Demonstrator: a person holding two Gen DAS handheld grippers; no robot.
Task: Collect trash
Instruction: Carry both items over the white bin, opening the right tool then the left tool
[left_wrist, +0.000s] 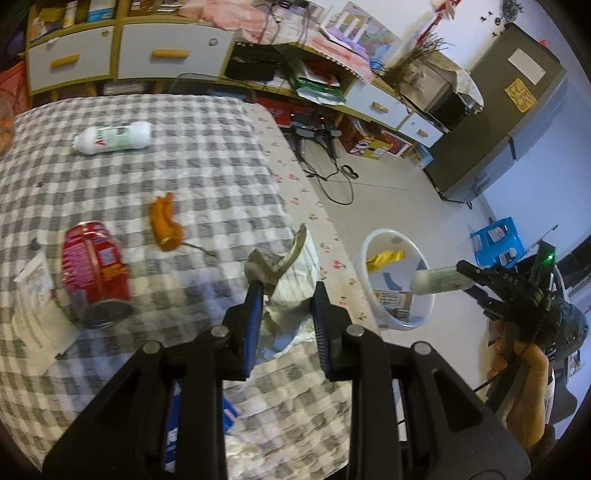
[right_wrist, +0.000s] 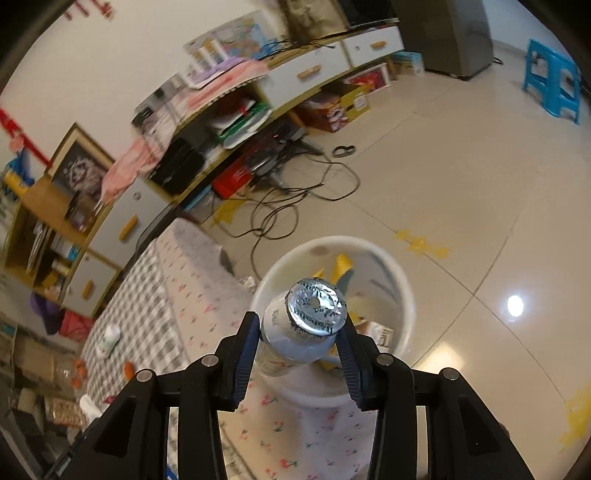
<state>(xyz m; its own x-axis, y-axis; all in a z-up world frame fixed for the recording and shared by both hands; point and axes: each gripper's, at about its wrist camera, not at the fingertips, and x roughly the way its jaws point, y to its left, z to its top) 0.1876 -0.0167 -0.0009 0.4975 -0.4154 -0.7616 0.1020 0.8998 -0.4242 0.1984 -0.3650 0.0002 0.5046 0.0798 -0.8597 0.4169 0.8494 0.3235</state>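
Two loads are in play at once, and each has its own way of going astray. Biggest is the table (left_wrist: 207, 122) with its checked cloth, and beside its right edge on the floor stands the white bin (left_wrist: 369, 273), already holding yellow scraps and a carton.

Over that bin the right hand-held gripper (right_wrist: 299, 343) pinches a small white bottle (right_wrist: 295, 328) round its body, foil top pointing forward. In the right wrist view the bottle sits above the near rim rather than the middle of the opening, so letting go here could bounce it off the rim onto the floor or back onto the cloth's hanging edge.

Near the right edge of the table, the left hand-held gripper (left_wrist: 286, 306) has its fingers spread either side of a crumpled wrapper (left_wrist: 288, 273); whether the pads already press it I cannot tell, since the wrapper hides the gap. Thin, springy foil like that may slip out of a light squeeze, or the lower pad may snag the cloth and drag it.

Further in lie a crushed red can (left_wrist: 92, 266), an orange peel (left_wrist: 166, 221) and, toward the far edge, a second white bottle (left_wrist: 110, 138); a tug on the cloth could roll the can or that bottle off.
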